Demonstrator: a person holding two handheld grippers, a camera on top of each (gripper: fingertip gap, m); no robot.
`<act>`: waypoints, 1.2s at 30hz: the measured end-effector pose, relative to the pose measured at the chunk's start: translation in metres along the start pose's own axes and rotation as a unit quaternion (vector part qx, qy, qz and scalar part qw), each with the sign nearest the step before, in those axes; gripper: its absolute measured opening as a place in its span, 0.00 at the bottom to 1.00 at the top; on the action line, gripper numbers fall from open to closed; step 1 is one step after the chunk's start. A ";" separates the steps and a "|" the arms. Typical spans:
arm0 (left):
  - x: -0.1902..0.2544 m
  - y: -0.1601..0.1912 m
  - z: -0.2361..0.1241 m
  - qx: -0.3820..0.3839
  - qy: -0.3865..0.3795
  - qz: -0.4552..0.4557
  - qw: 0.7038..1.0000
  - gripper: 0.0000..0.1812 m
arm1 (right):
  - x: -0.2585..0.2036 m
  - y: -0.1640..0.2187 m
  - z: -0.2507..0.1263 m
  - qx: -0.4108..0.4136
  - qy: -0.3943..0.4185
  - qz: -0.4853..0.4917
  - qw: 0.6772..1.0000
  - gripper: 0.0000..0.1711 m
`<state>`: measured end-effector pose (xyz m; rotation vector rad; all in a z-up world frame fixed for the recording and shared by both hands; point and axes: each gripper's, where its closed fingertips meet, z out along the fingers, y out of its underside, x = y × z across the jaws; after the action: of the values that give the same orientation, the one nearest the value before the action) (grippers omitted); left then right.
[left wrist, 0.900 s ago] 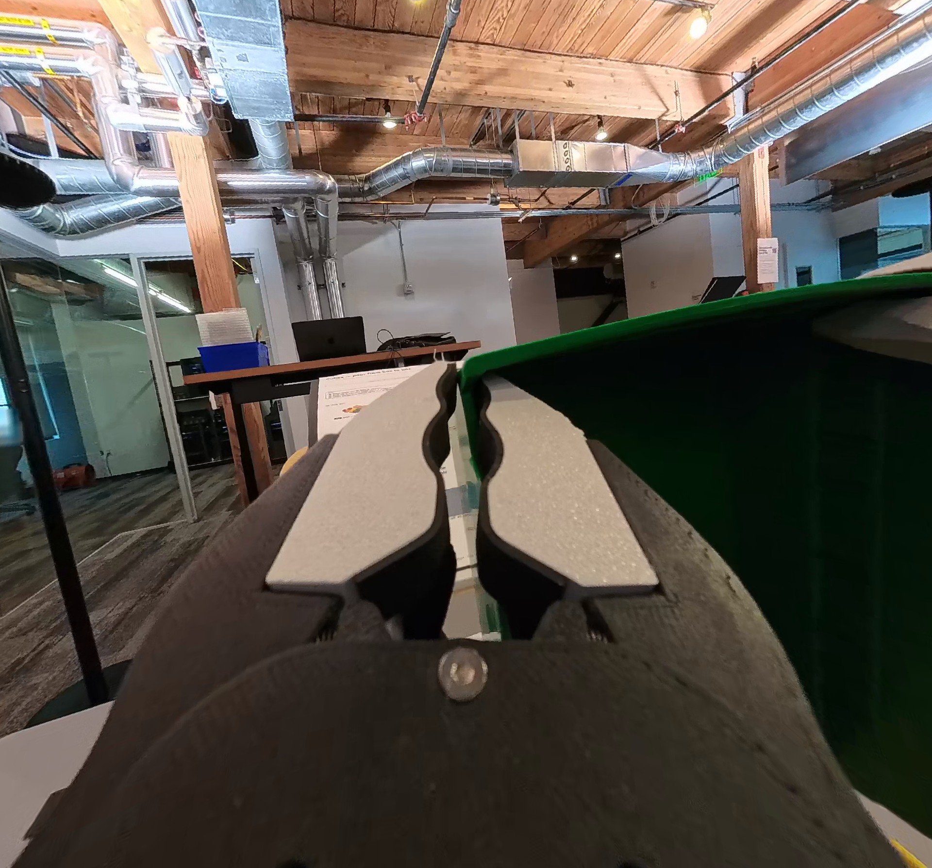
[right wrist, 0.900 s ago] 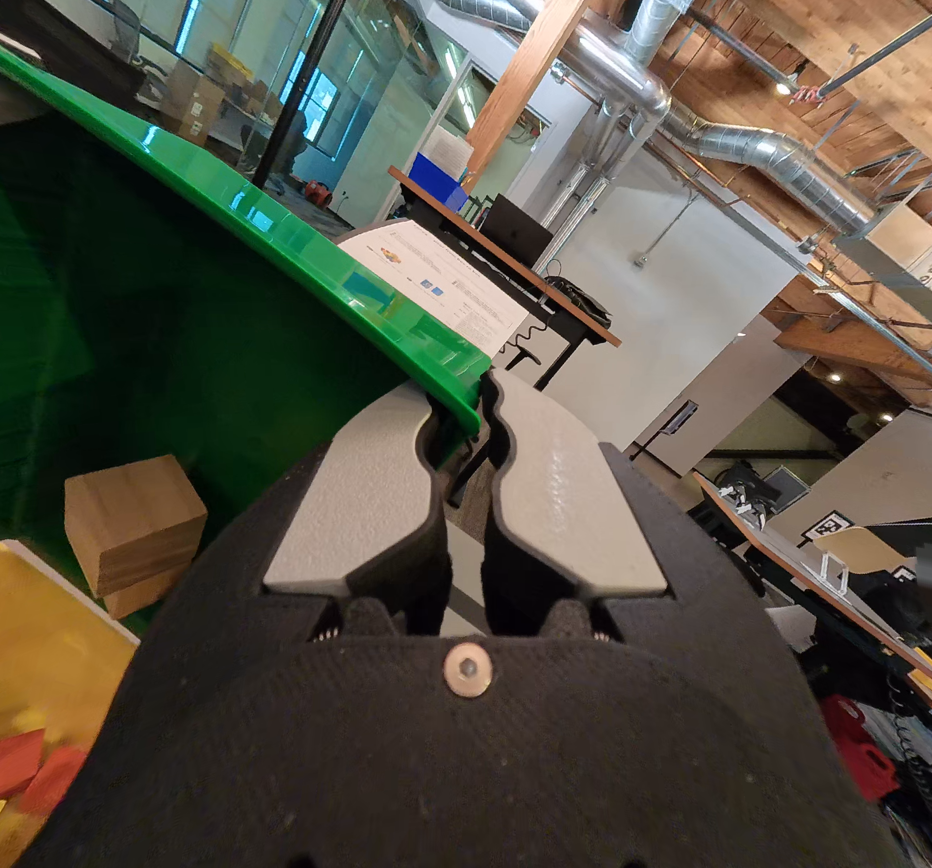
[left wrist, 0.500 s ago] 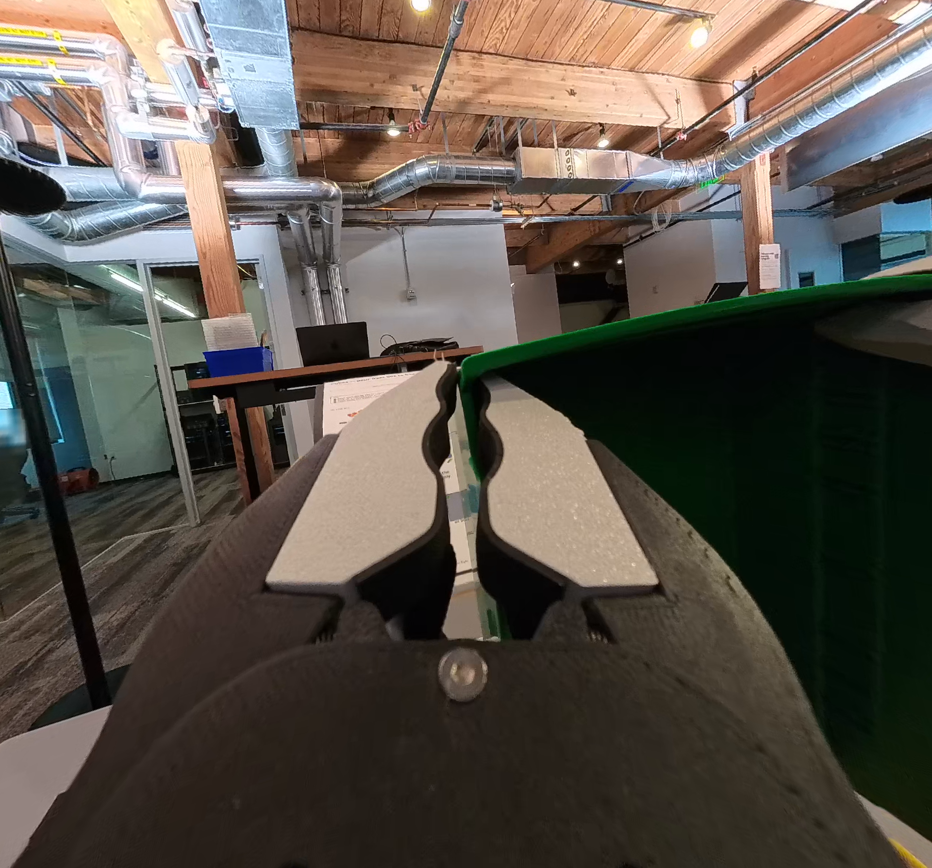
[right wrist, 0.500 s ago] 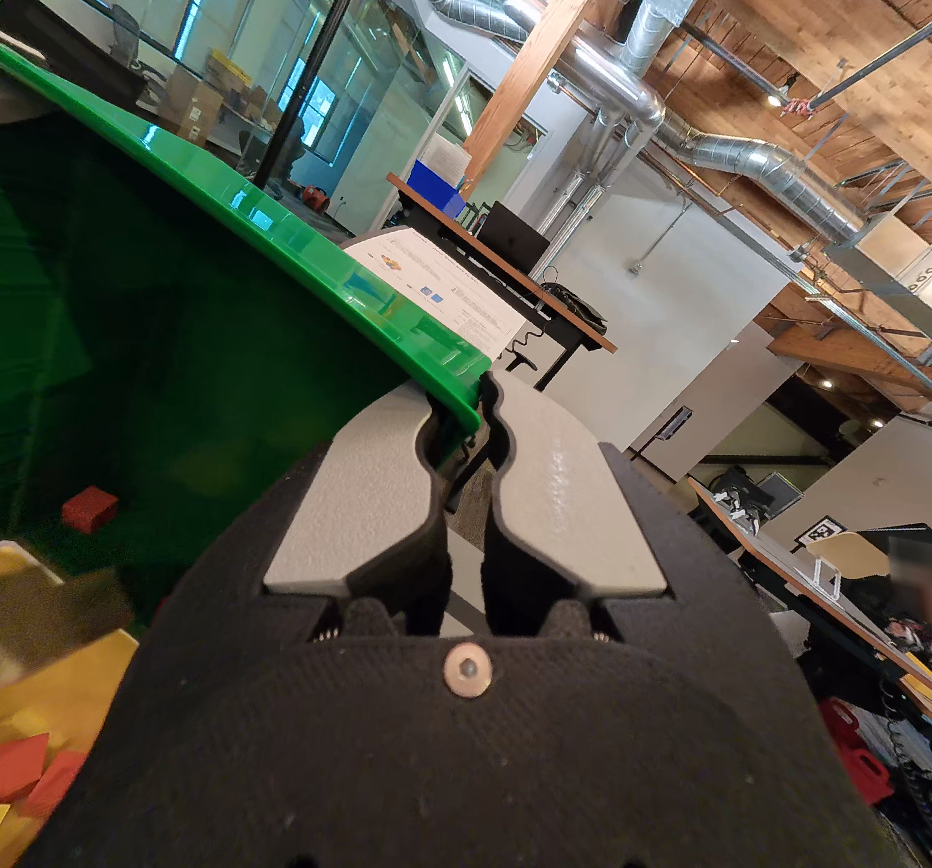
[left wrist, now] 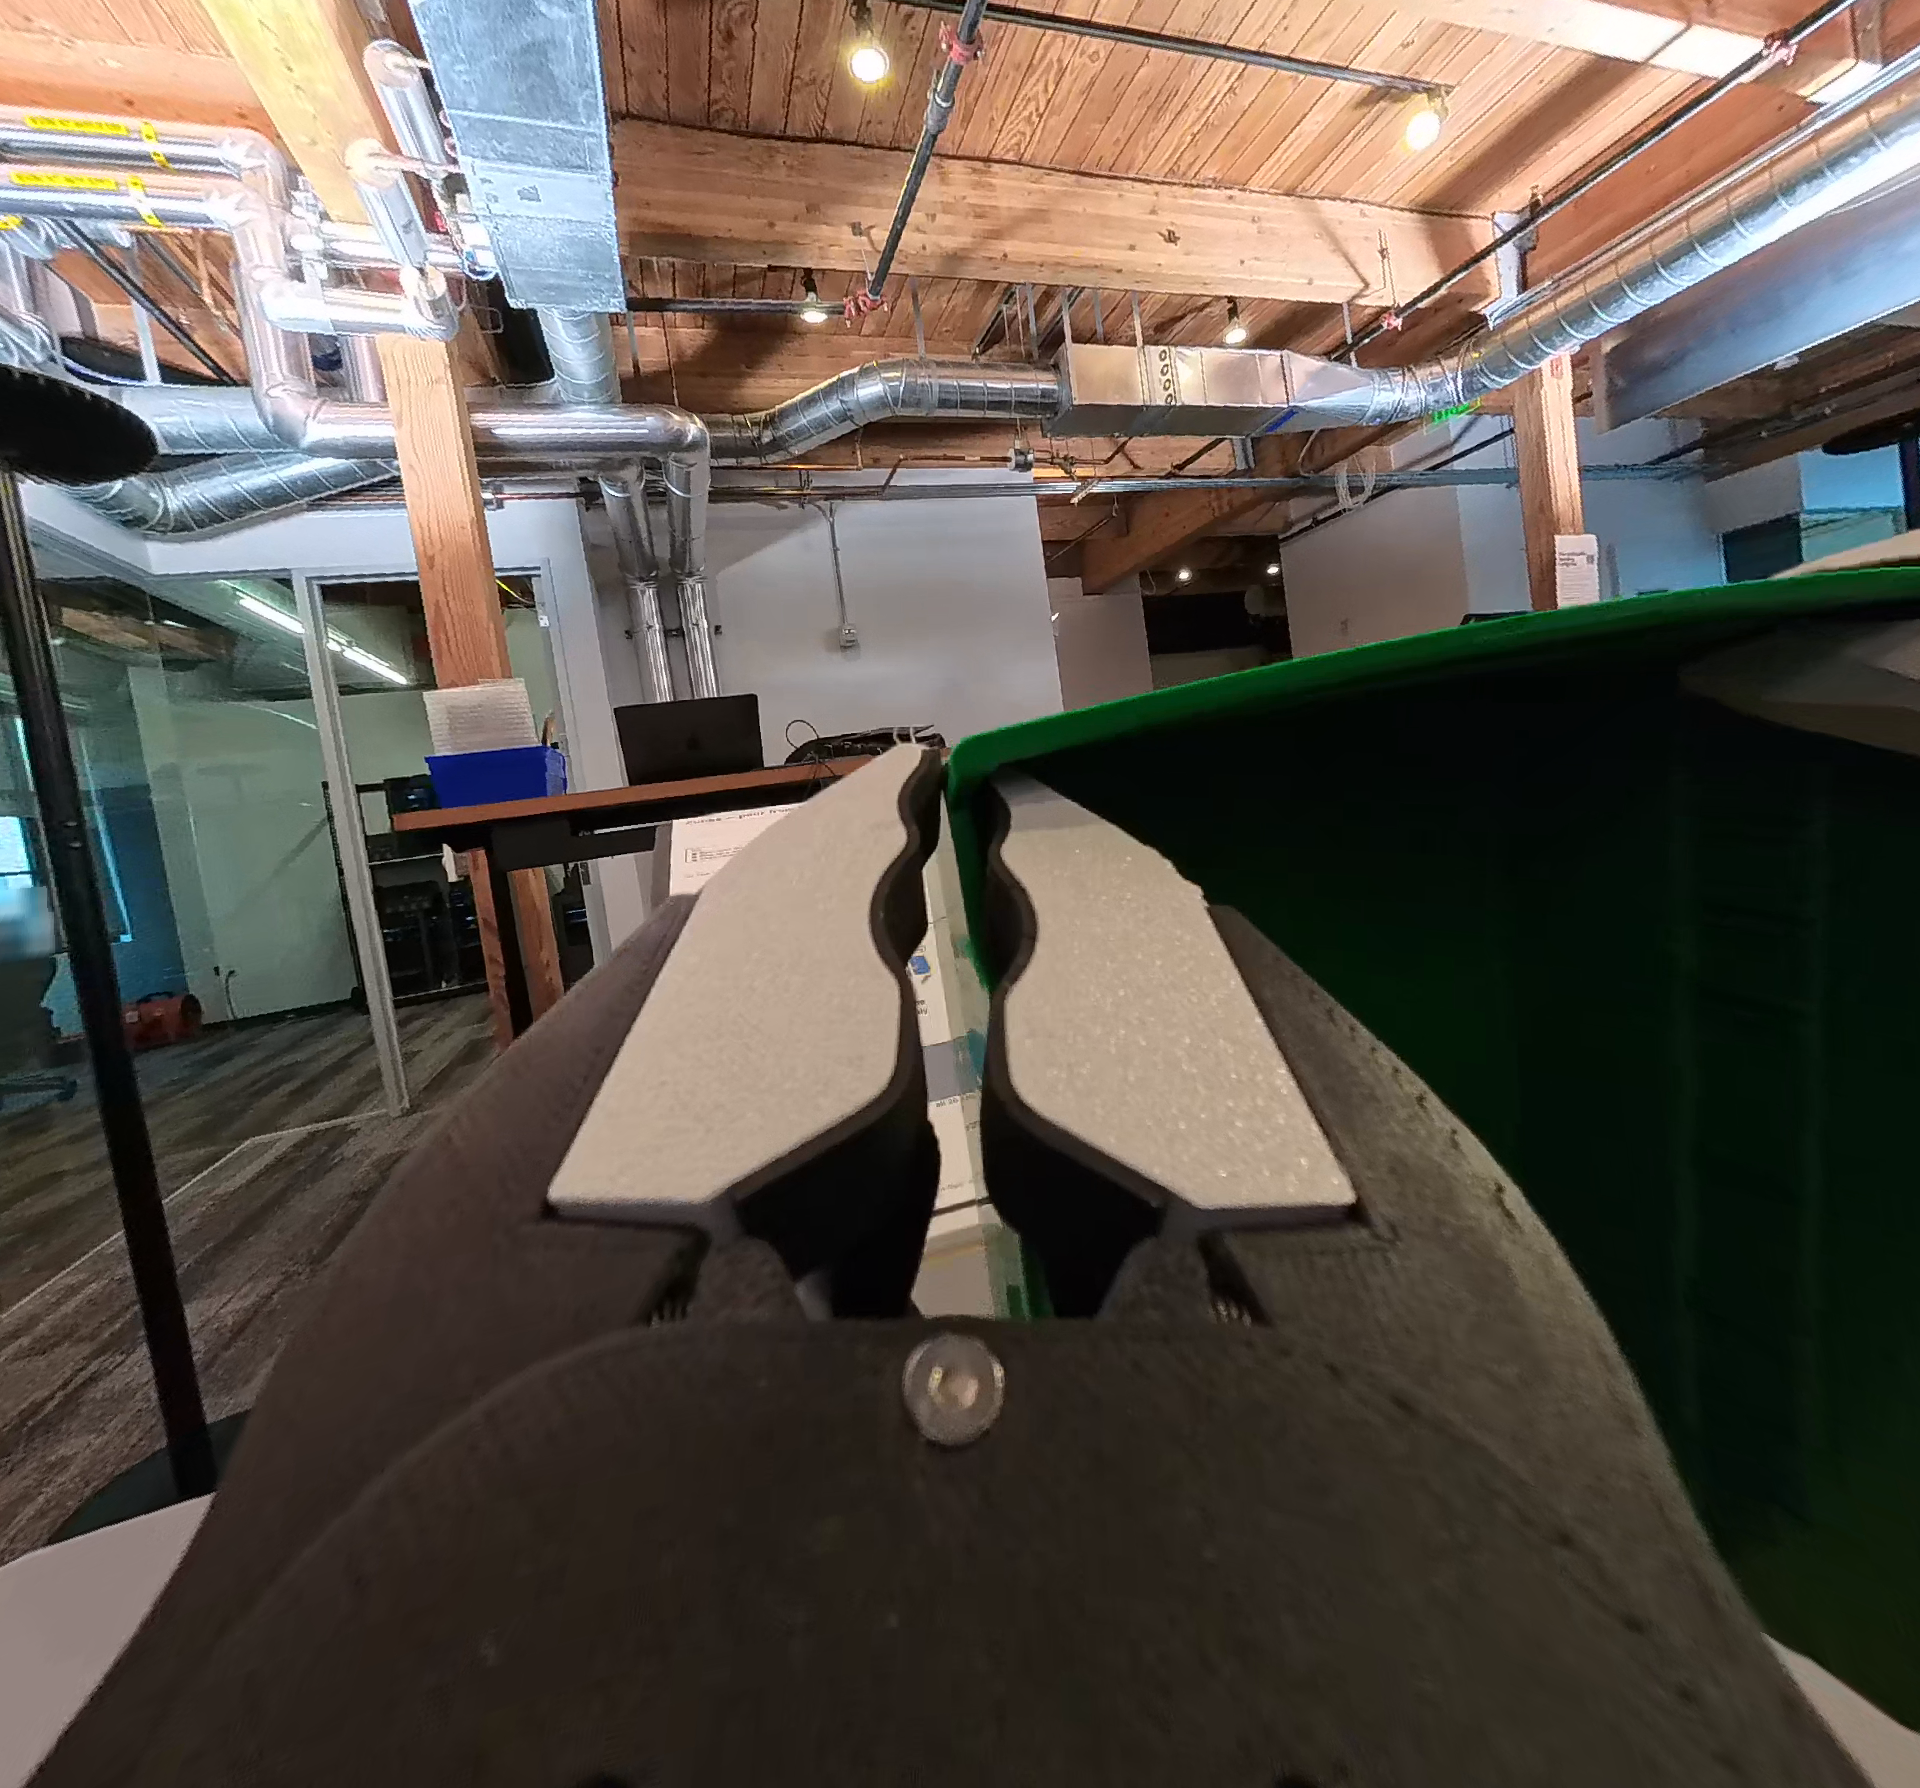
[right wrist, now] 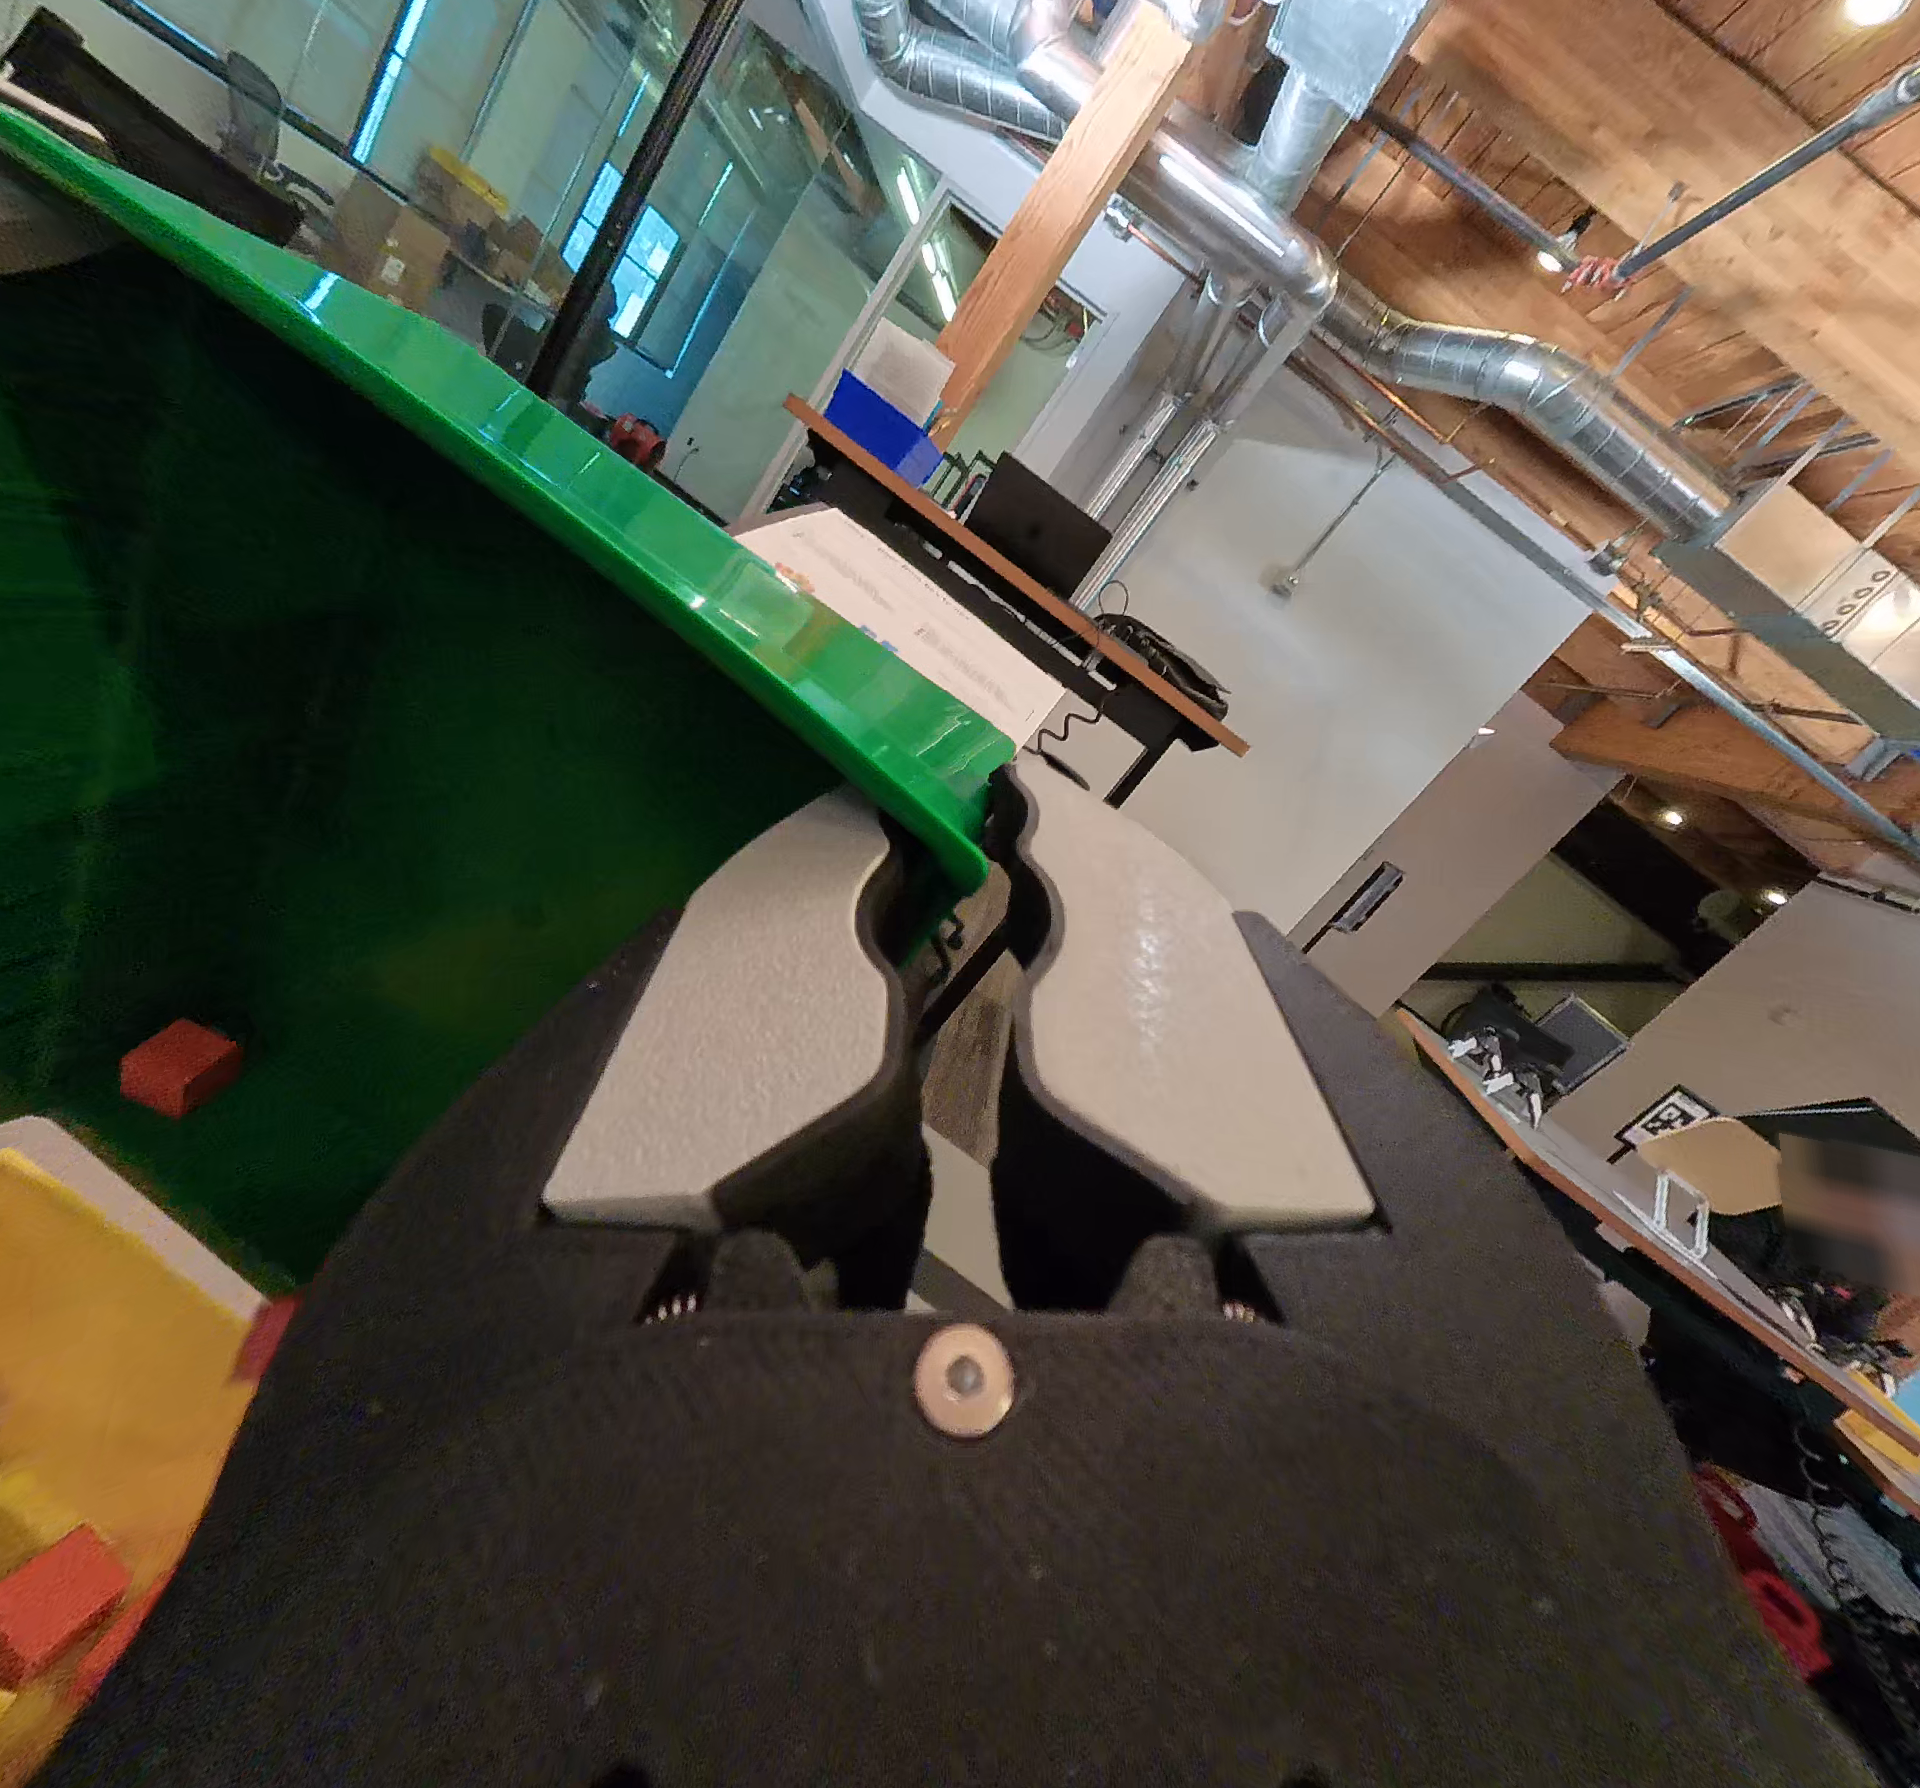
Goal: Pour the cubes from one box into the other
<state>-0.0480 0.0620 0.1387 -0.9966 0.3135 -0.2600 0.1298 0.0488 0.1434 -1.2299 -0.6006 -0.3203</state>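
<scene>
**Tipping the green box, a grip on each end wall**

Holding the green box (left wrist: 1507, 1011) up on its side is what both of your tools are for just now; your left gripper (left wrist: 951, 793) is closed onto one end wall, one finger outside and one inside, and your right gripper (right wrist: 992, 808) is clamped the same way on the opposite end, right at the corner under the rim (right wrist: 582, 481). You grip at the two ends because that leaves the open mouth free and lets you turn the box about the line between your hands; that, at least, is how I read it.

Both cameras look up toward the wooden ceiling and the ducts, which tells you the box is raised and steeply tilted; its dark inside faces each lens.

One red cube (right wrist: 179, 1063) sits against the green inner surface, low in the right wrist view; whether it is sliding or stuck you cannot tell from here. Below it lies the yellow box (right wrist: 114, 1343), mouth upward and just under the lip of the green one, placed so that whatever drops lands inside; another red cube (right wrist: 57, 1603) already lies in it, and the blur around it hides the rest.

I judge the pour nearly done; the left wrist view shows no cubes in its half, so the last red one is likely what remains.
</scene>
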 end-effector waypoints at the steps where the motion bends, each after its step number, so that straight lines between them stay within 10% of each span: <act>1: 0.000 0.001 0.001 -0.002 -0.001 0.000 1.000 0.02 | 0.000 0.002 0.002 -0.003 -0.001 0.001 1.000 0.04; 36: -0.041 -0.034 -0.001 -0.047 -0.010 0.070 0.996 0.03 | -0.019 -0.040 0.018 -0.011 -0.059 0.036 0.998 0.05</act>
<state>-0.0889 0.0582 0.1724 -1.0635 0.3773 -0.1087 0.0883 0.0515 0.1676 -1.2943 -0.6550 -0.1953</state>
